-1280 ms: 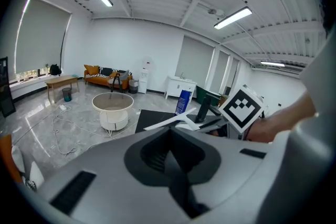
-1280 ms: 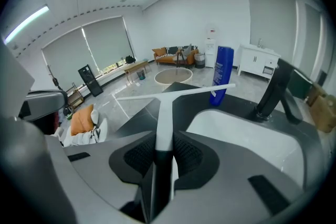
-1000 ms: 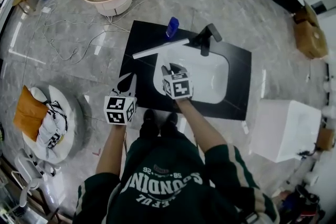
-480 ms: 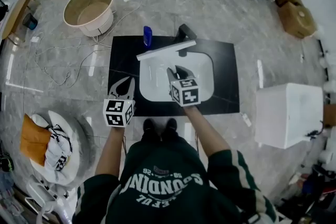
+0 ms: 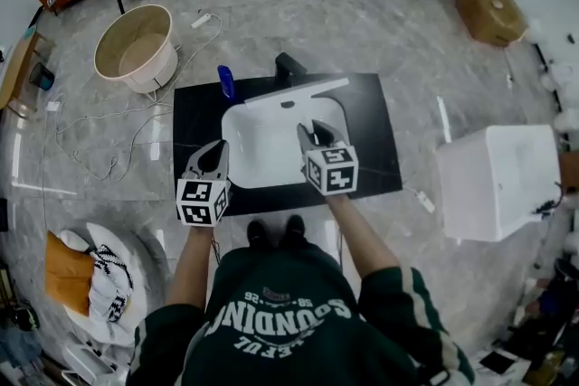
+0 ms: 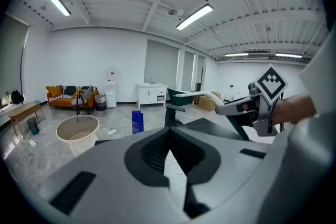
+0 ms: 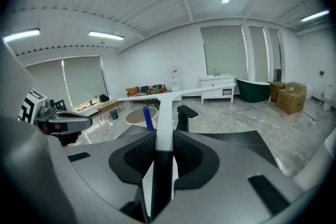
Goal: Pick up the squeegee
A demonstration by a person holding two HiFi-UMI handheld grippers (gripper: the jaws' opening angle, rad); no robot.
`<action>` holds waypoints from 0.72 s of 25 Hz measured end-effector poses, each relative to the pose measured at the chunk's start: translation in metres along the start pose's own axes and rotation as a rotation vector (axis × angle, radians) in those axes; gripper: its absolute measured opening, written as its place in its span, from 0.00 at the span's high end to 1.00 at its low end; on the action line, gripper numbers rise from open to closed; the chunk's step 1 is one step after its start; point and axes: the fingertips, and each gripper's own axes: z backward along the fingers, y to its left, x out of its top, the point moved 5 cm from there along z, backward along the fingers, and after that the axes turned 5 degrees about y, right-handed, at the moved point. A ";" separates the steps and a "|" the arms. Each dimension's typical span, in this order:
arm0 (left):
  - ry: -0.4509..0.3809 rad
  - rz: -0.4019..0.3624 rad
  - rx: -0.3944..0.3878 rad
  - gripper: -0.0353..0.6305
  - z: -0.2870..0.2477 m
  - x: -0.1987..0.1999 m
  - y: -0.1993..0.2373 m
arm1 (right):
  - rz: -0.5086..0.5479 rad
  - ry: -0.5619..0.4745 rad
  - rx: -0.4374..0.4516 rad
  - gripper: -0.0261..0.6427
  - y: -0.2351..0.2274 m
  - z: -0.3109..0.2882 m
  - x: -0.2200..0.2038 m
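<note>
The squeegee (image 5: 294,93) is white, with a long thin blade on a straight handle. My right gripper (image 5: 317,136) is shut on that handle and holds it in the air over the back of the white sink (image 5: 262,149). In the right gripper view the handle (image 7: 164,123) runs up between the jaws to the crossways blade (image 7: 210,89). My left gripper (image 5: 214,160) hovers over the left side of the black countertop (image 5: 194,117), jaws together and empty (image 6: 169,157). The left gripper view also catches the blade (image 6: 191,94) and the right gripper (image 6: 247,107).
A black faucet (image 5: 288,65) and a blue bottle (image 5: 225,82) stand at the countertop's back edge. A beige round tub (image 5: 136,45) and loose cables (image 5: 99,140) lie to the left, a white box (image 5: 498,181) to the right, and a cushioned seat (image 5: 86,276) at the lower left.
The right gripper has lifted the squeegee and carried it from the countertop's back left to above the sink. The left gripper rose too and stayed shut.
</note>
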 end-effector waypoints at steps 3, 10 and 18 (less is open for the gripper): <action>-0.004 -0.016 -0.008 0.94 -0.005 0.006 -0.006 | -0.009 -0.035 -0.011 0.83 -0.013 0.013 0.004; -0.007 -0.027 -0.013 0.94 -0.011 0.014 -0.011 | -0.024 -0.084 -0.018 0.83 -0.031 0.036 0.010; -0.021 -0.026 -0.020 0.94 -0.015 0.023 -0.018 | -0.034 -0.102 -0.014 0.83 -0.038 0.047 0.007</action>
